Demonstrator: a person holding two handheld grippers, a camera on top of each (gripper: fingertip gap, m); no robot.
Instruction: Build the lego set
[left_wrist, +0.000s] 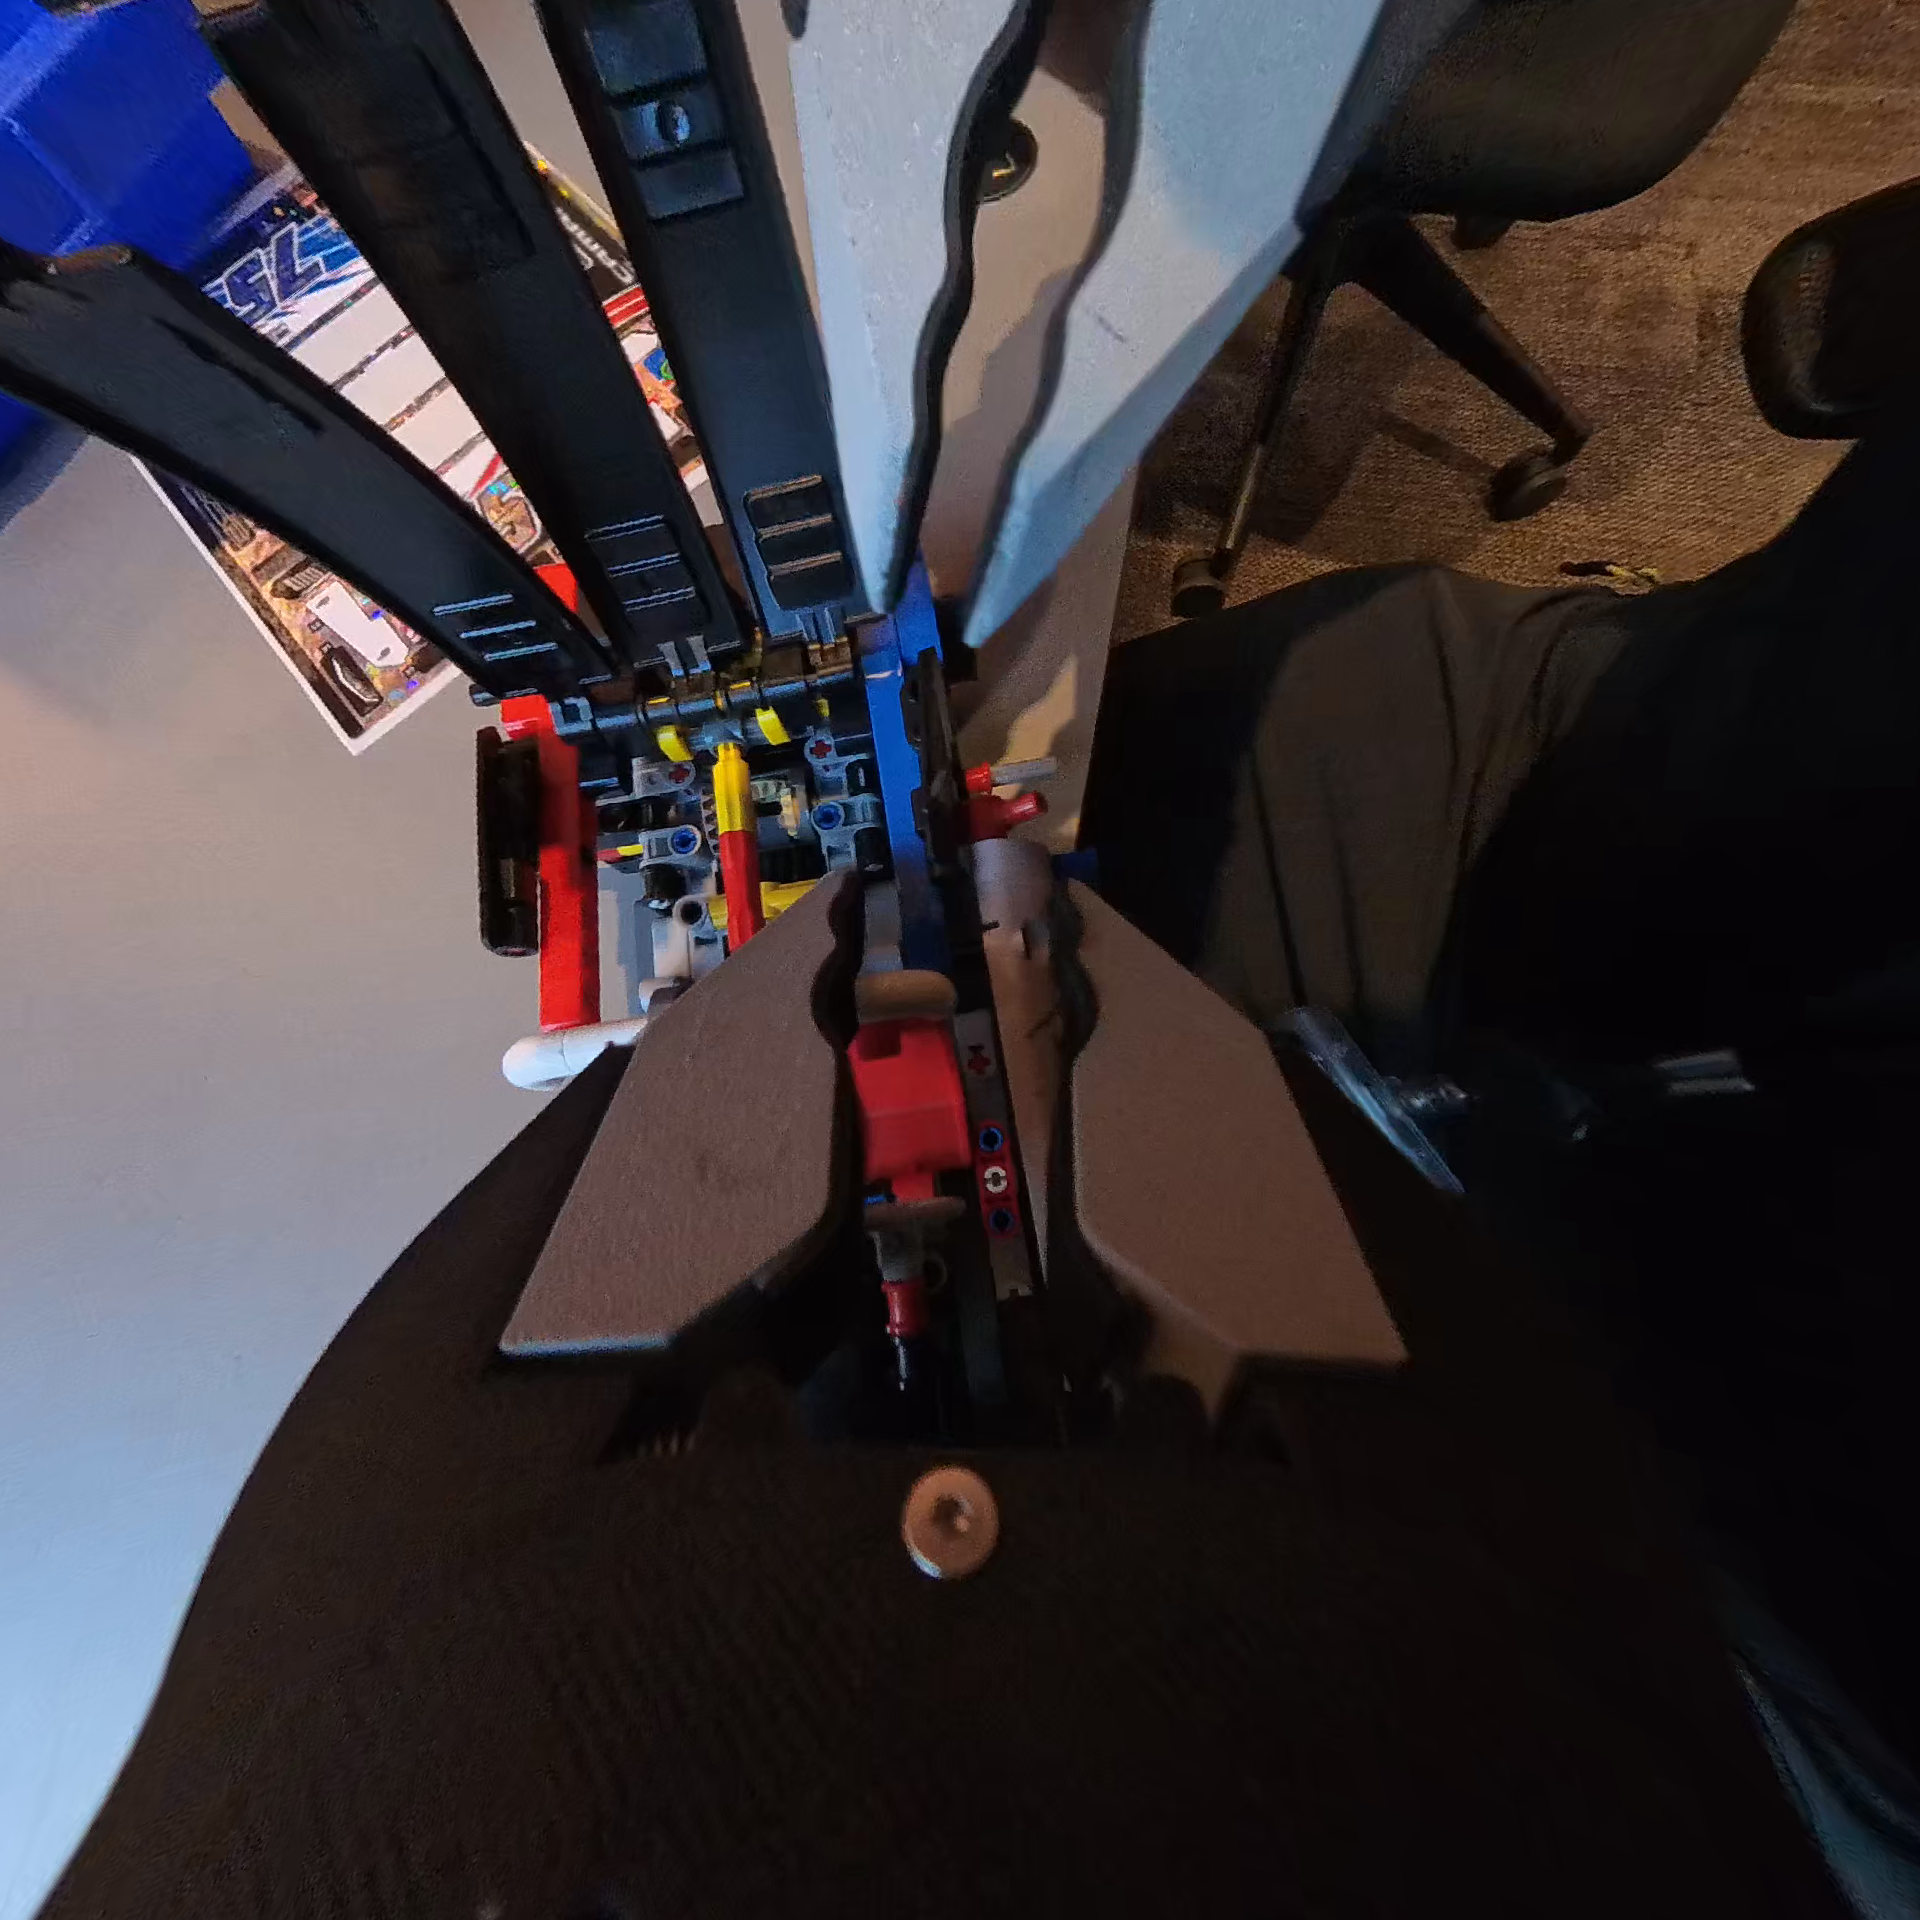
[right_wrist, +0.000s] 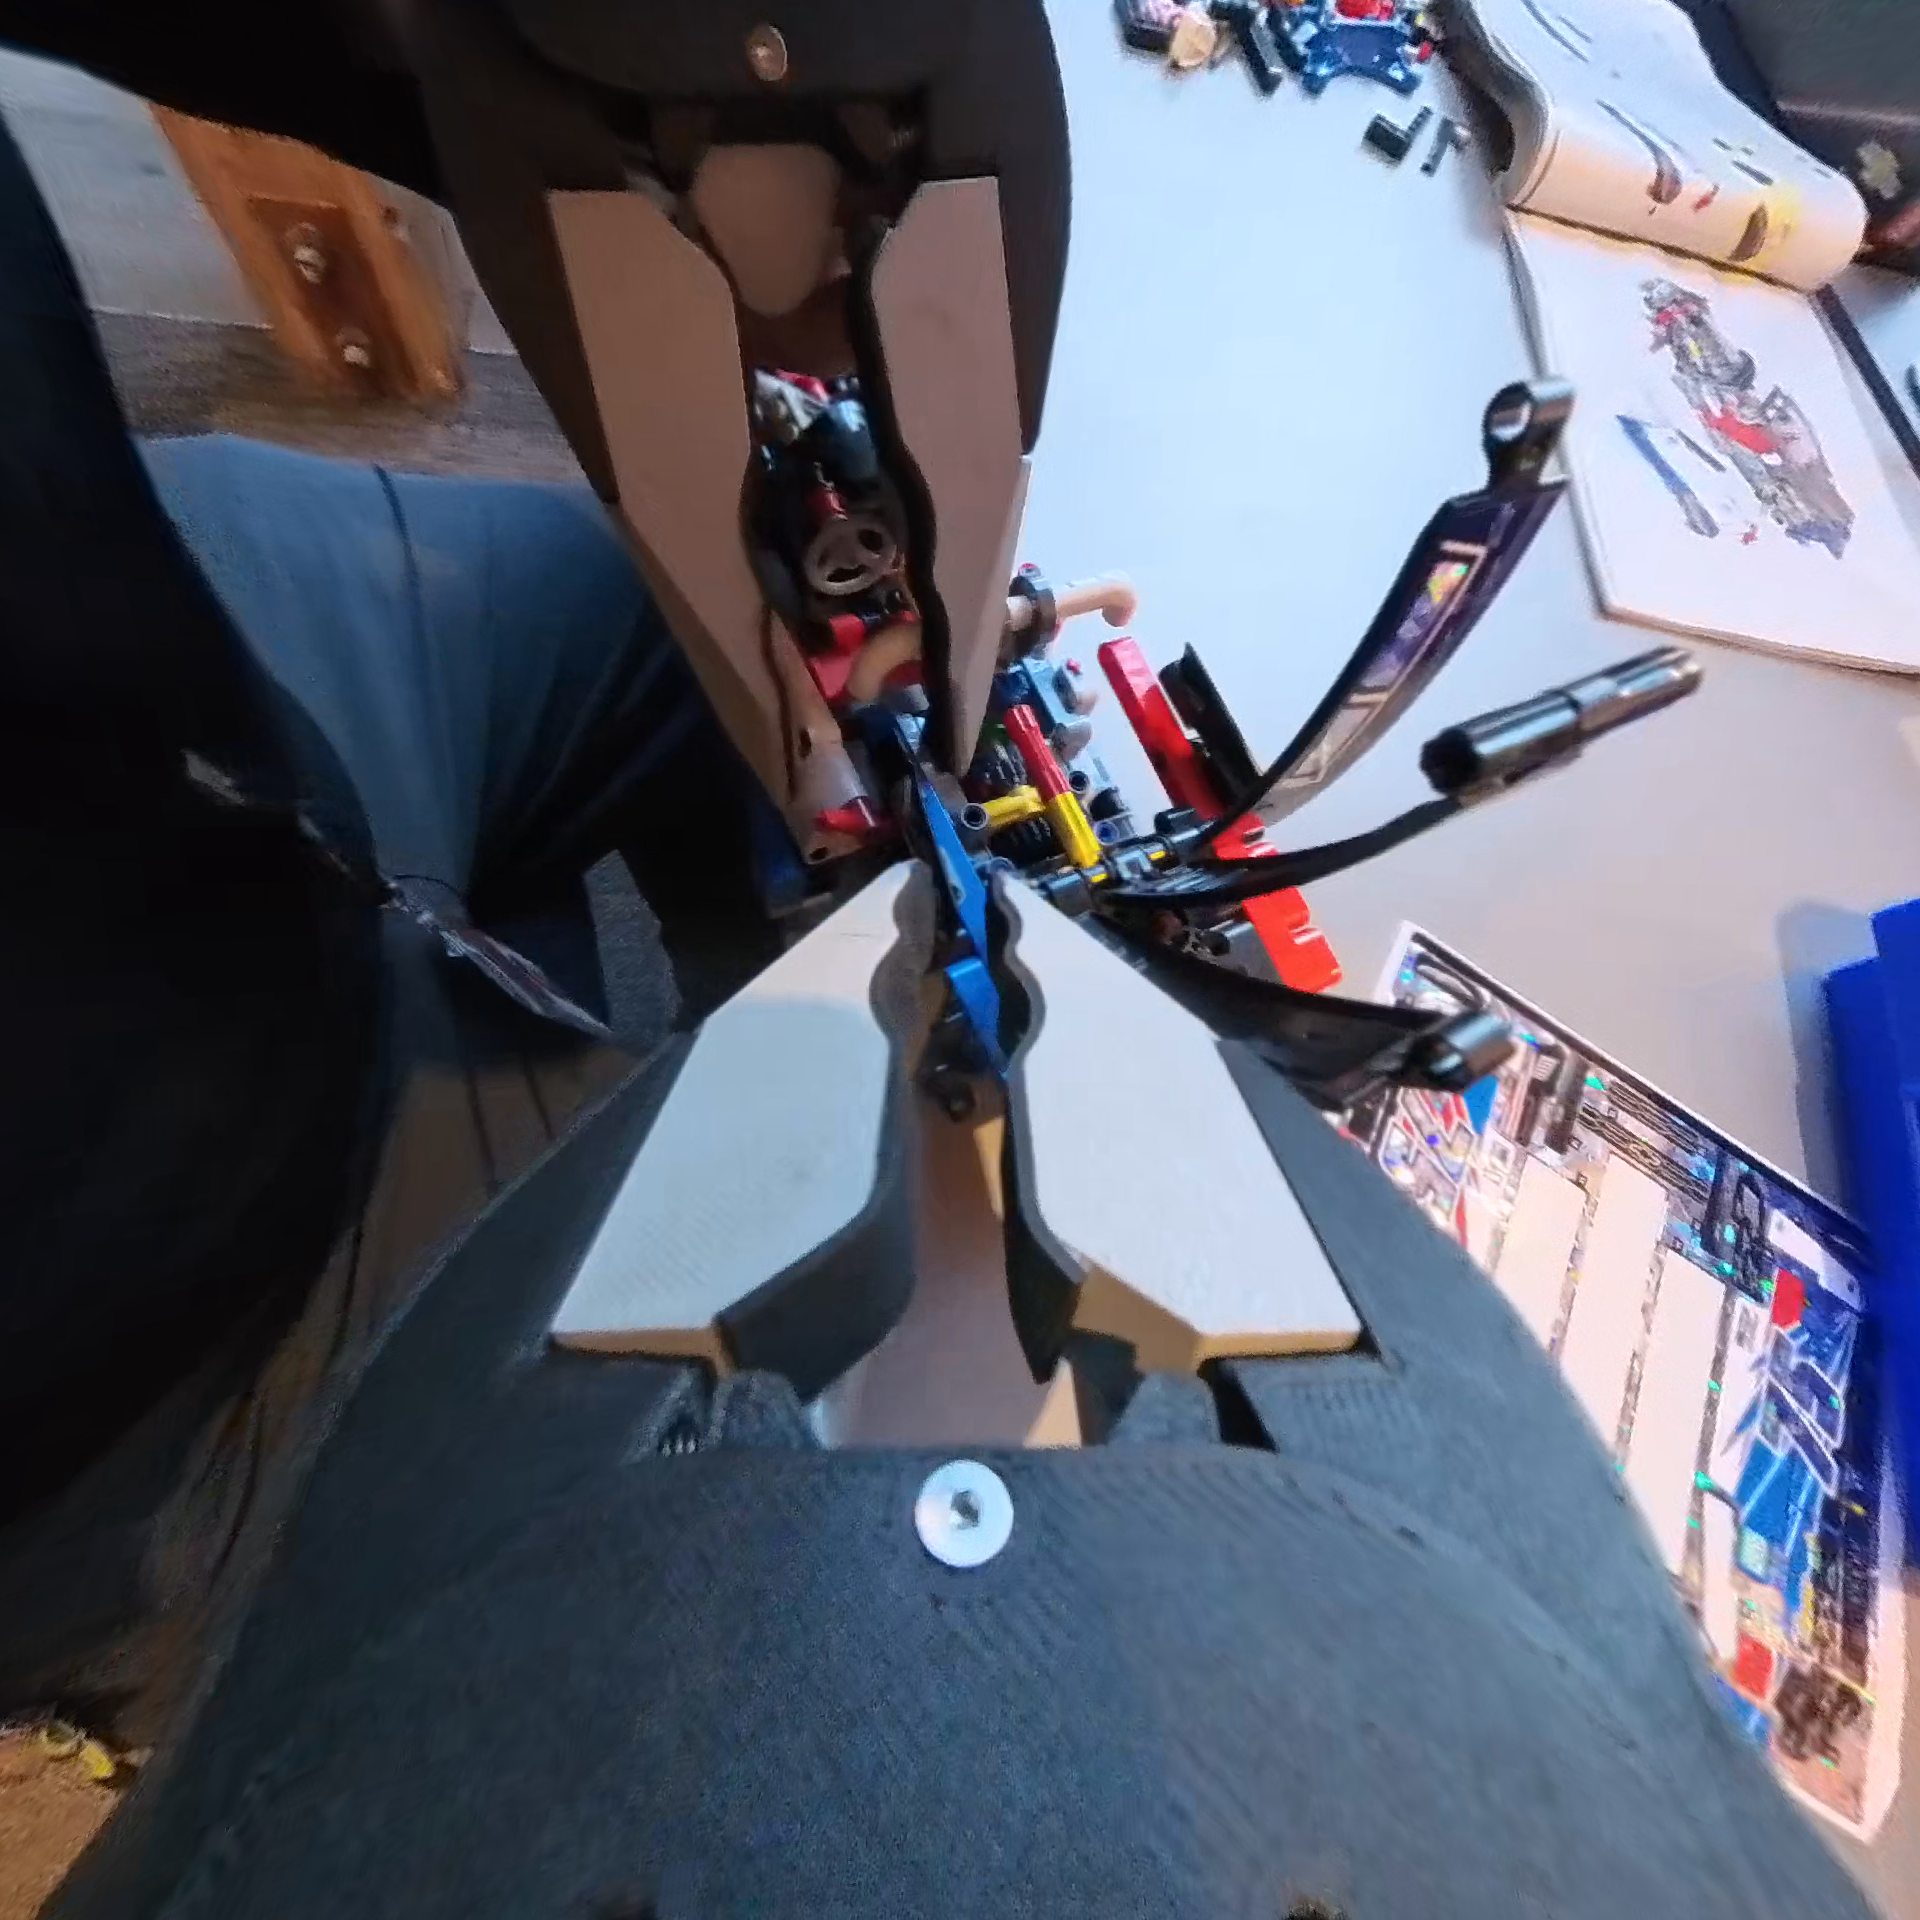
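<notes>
Both grippers clamp one multicoloured plastic lego model (right_wrist: 1049, 810) above the pale table (right_wrist: 1299, 436): left gripper (left_wrist: 951, 914) grasps its red-and-grey end, right gripper (right_wrist: 961, 904) pinches its blue beam (right_wrist: 966, 935).

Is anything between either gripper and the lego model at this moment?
Nothing visible. Both already grip the lego model: the right gripper is closed on its blue beam, and the left gripper is closed on the opposite end.

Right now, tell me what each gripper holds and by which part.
Both hold the same lego model. The left gripper clamps its red and grey end; the right gripper pinches the blue beam on its edge.
</notes>
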